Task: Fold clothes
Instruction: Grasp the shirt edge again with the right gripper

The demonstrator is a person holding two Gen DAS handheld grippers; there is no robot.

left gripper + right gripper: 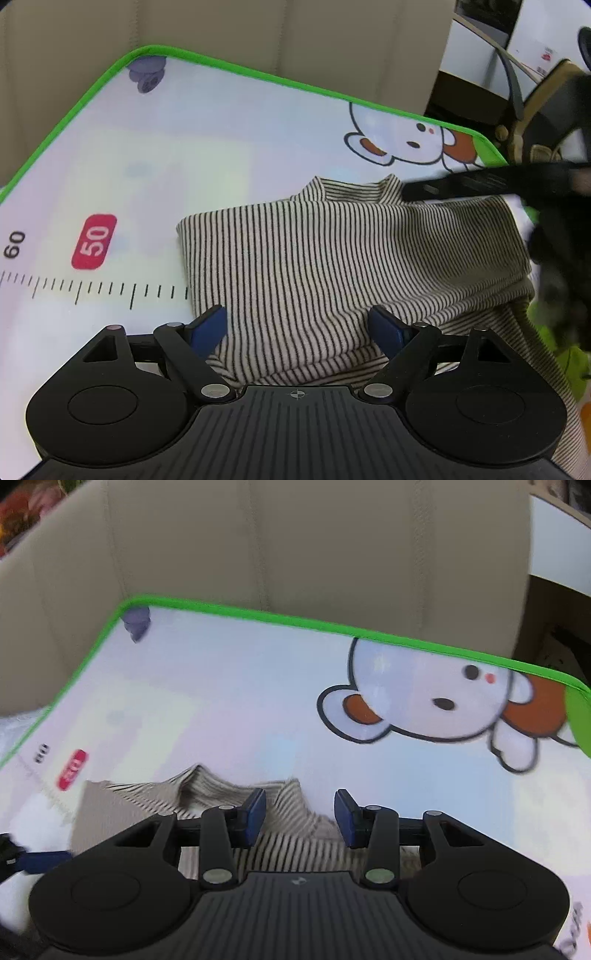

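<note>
1. The striped top point(314, 258) lies folded on the play mat point(184, 147), nearer to the mat's right edge, with its collar pointing to the far edge.
2. Your left gripper point(299, 328) hovers over the near hem of the top; its jaws stand wide open and hold nothing.
3. Your right gripper point(300, 818) is above the collar point(236, 786); its jaws are partly open, with striped cloth visible between them, but they do not pinch it.
4. In the left wrist view, the right gripper appears dark and blurred at the right side of the top.
5. The mat has a green border point(258, 614), a cartoon animal point(436, 701) near the far right corner, and a ruler with a red "50" label point(94, 242) by the left edge.
6. A beige padded wall point(295, 546) stands behind the far edge.
</note>
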